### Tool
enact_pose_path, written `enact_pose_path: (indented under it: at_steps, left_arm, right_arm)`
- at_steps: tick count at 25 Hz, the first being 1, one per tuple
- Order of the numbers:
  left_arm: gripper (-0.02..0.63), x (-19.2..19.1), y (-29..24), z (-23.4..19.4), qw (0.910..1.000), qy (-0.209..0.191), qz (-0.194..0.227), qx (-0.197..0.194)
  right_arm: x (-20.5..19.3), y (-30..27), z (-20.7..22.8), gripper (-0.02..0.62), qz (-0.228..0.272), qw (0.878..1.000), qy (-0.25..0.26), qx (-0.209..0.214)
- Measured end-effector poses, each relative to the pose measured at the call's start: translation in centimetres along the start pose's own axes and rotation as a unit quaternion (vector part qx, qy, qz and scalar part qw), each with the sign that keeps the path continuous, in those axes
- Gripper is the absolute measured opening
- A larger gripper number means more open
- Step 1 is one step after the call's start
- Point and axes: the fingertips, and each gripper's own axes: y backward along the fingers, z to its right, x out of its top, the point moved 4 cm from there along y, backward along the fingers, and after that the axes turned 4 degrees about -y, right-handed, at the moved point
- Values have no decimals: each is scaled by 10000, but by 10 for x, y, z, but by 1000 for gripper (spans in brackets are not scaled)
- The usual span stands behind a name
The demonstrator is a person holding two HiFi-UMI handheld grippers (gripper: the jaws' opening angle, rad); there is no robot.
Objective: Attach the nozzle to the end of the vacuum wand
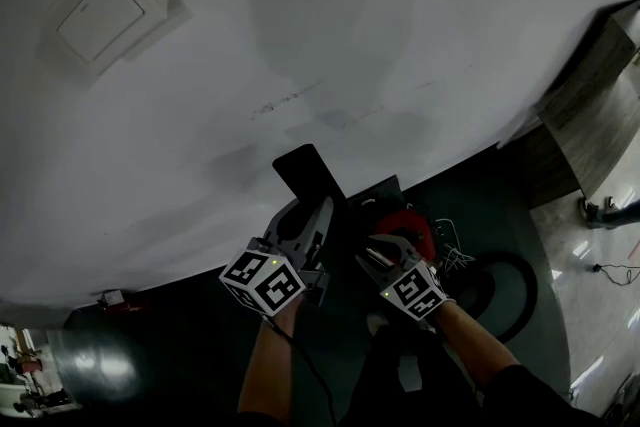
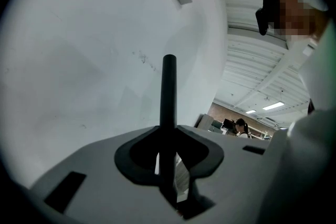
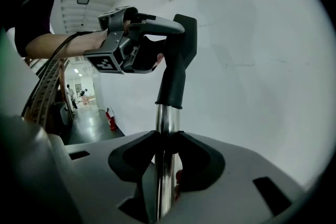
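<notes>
The black nozzle (image 1: 312, 177) points up toward the white wall. My left gripper (image 1: 300, 220) is shut on its lower part. In the left gripper view the nozzle (image 2: 169, 92) stands edge-on between the pads of the left gripper (image 2: 169, 165). In the right gripper view my right gripper (image 3: 164, 170) is shut on the chrome wand (image 3: 167, 123). The wand rises into the collar of the nozzle (image 3: 178, 60), so the two meet end to end. There the left gripper (image 3: 157, 42) clamps the nozzle's upper half from the left. My right gripper (image 1: 380, 255) sits just right of the left one.
A white wall fills most of each view, with a square wall box (image 1: 100, 10) high on the left. The red vacuum body (image 1: 405, 225) and a black hose (image 1: 510, 290) lie on the dark floor below my hands. A wooden cabinet (image 1: 590, 105) stands at right. A fire extinguisher (image 3: 109, 119) stands down a corridor.
</notes>
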Motion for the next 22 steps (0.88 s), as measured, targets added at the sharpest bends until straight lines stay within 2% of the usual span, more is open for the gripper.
enact_pose_path:
  at_steps: [9, 16, 20, 22]
  left_arm:
    - [87, -7, 24, 1, 9998, 7, 102, 167]
    - [89, -9, 29, 15, 9987, -482, 26, 183]
    - [87, -10, 36, -6, 9990, 123, 348, 243]
    - [87, -12, 40, -7, 9981, 291, 475, 260]
  right_arm:
    - [-5, -5, -4, 144, -82, 9998, -162, -79]
    - [-6, -7, -9, 144, -115, 9998, -176, -33]
    - [-5, -4, -11, 144, -27, 9999, -154, -25]
    - [-3, -4, -7, 144, 30, 9997, -231, -81]
